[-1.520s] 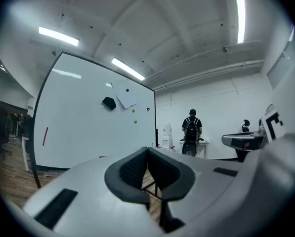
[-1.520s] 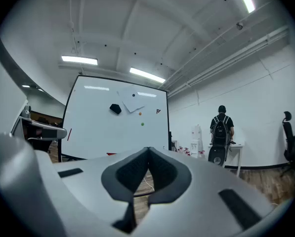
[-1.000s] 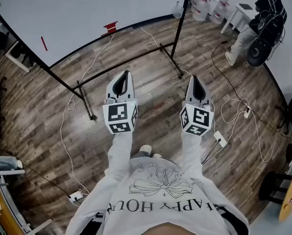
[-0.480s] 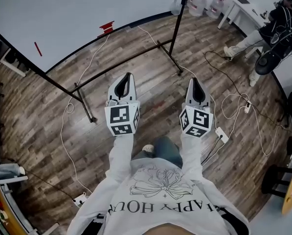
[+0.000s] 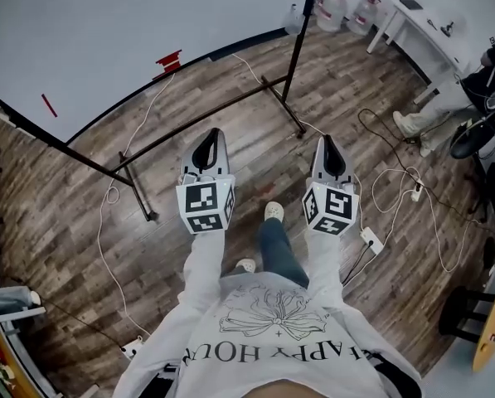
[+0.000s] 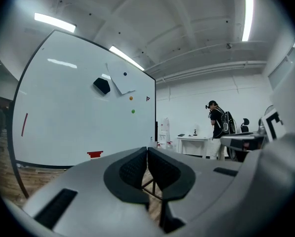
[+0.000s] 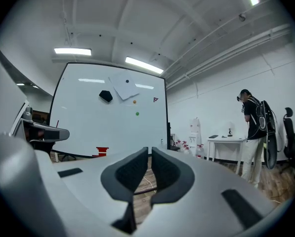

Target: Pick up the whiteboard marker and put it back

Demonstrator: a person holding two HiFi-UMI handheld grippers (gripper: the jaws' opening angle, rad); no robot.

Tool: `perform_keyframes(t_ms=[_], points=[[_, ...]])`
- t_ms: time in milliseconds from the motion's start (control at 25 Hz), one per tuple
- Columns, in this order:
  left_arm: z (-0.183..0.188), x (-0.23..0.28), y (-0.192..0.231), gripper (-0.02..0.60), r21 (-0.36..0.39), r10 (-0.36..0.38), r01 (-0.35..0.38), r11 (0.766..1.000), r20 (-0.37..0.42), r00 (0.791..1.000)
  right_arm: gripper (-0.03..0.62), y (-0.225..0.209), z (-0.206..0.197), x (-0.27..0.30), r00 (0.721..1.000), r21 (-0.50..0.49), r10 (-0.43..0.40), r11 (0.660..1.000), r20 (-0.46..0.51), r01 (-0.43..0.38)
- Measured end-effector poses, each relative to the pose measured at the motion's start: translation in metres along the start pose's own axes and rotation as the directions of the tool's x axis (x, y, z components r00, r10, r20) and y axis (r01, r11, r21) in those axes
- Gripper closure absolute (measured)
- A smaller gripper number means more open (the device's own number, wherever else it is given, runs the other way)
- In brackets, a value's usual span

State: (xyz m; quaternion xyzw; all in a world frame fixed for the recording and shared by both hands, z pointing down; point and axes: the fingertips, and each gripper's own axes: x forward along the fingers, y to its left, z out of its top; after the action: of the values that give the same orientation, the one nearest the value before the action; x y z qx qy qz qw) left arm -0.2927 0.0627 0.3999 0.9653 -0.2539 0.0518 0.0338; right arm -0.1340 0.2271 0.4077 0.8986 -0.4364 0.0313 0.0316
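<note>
A red whiteboard marker sticks to the big whiteboard near its lower left; in the left gripper view the marker shows as a thin red upright stroke on the whiteboard. A small red block sits at the board's bottom edge. My left gripper and right gripper are held out side by side over the wooden floor, well short of the board. The left gripper and the right gripper both have their jaws shut on nothing.
The board's black stand with its feet lies ahead on the floor. White cables and a power strip trail across the planks. At the right stand a white table, water jugs and another person.
The person has stepped toward the whiteboard, one leg now forward between the grippers. Both grippers came along, still shut. The board and stand sit nearer and lower in the head view.
</note>
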Motion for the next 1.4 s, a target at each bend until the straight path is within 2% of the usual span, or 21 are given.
perform_keyframes(t_ms=[600, 920, 1200, 1400], points=[[0.050, 0.218, -0.029, 0.574, -0.004, 0.043, -0.043, 0.999, 0.047, 0.998, 0.589, -0.101, 0.044, 0.214, 0.996, -0.013, 0.073, 0.997, 0.056, -0.072], [0.048, 0.286, -0.039, 0.574, -0.010, 0.058, -0.058, 0.998, 0.024, 0.998, 0.585, -0.129, 0.035, 0.276, 0.994, -0.001, 0.108, 0.994, 0.032, -0.108], [0.043, 0.336, -0.027, 0.574, -0.012, 0.062, -0.062, 0.998, 0.002, 0.998, 0.551, -0.136, 0.024, 0.326, 0.993, 0.008, 0.122, 0.992, 0.003, -0.122], [0.046, 0.393, -0.017, 0.574, -0.016, 0.042, -0.042, 0.999, -0.001, 0.999, 0.540, -0.149, 0.024, 0.379, 0.994, 0.011, 0.110, 0.994, 0.000, -0.110]])
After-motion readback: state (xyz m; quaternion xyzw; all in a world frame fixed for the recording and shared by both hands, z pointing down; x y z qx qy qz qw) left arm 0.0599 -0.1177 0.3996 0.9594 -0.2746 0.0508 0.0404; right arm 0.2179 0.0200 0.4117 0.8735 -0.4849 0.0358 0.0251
